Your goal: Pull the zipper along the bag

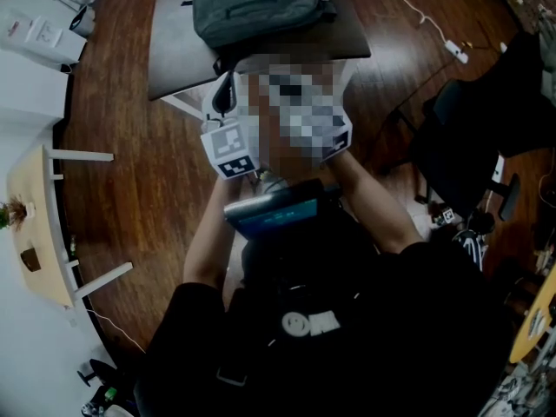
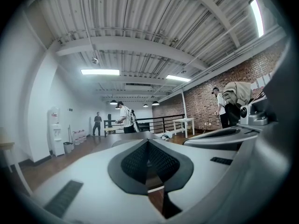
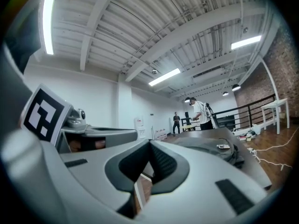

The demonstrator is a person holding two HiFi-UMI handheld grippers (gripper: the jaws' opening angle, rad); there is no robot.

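shirt (image 1: 347, 320): black, short-sleeved | marker cube (image 1: 229, 149): white, black squares | fingers (image 2: 88, 176): grey

Bag (image 1: 256, 7): zipper too small to tell. Counter (image 1: 174, 50): far end cut off by top edge; near edge partly behind left gripper (image 1: 226, 89).

We take this for an open loft workspace, part office and part lab, in an industrial building. Overhead runs a ribbed metal ceiling (image 2: 140, 27) on heavy beams (all painted white), hung with long strip lights (image 2: 99, 72). One side is a bare brick wall (image 2: 201, 97); the others are plain white. The wooden floor (image 1: 130, 207) lies wide and open, with a black railing (image 2: 161, 121) at the far end. A water dispenser (image 2: 55, 130) stands by the white wall and a white table (image 2: 184, 122) by the brick. A dark bench (image 1: 174, 42), a black chair (image 1: 473, 137) and a power strip (image 1: 456, 50) on a white cable (image 1: 408, 7) fill the near floor. Several people (image 2: 125, 117) stand far off.
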